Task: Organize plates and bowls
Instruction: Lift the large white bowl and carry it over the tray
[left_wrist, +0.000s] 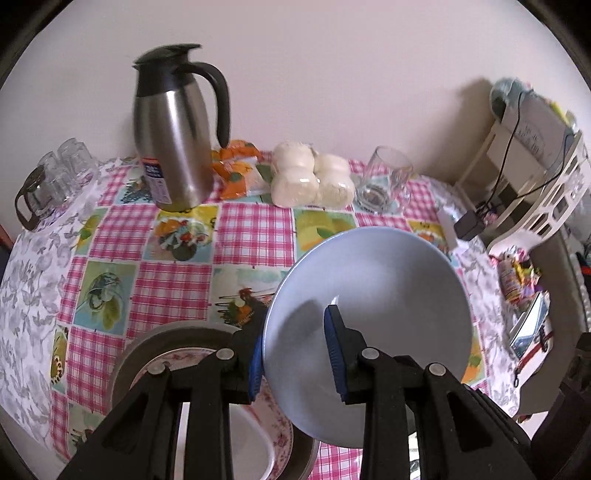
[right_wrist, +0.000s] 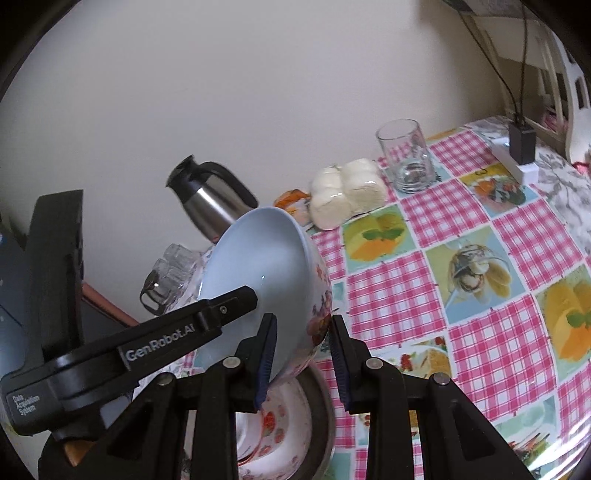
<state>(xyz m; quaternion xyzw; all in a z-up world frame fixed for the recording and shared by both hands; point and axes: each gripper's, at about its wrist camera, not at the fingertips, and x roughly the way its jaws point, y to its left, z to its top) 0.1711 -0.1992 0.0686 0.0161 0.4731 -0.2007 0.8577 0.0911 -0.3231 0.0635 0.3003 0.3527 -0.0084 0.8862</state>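
Flask (left_wrist: 177, 147), glass (left_wrist: 384, 181) behind, prob clear of bowl (left_wrist: 369, 325)

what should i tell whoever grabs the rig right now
Left gripper: jaws shut on the rim of the pale blue bowl, one finger inside, one outside.
Right gripper: jaws shut on the opposite rim of the same bowl, which has flowers on its outer wall. The bowl is tilted and clear of the table.
Below it: a metal basin holding a floral plate and other white dishes.
Done: bowl lifted with both grippers.
Left: set the bowl down in its place, then sort the dishes in the basin. Keep clear of the flask and glass.
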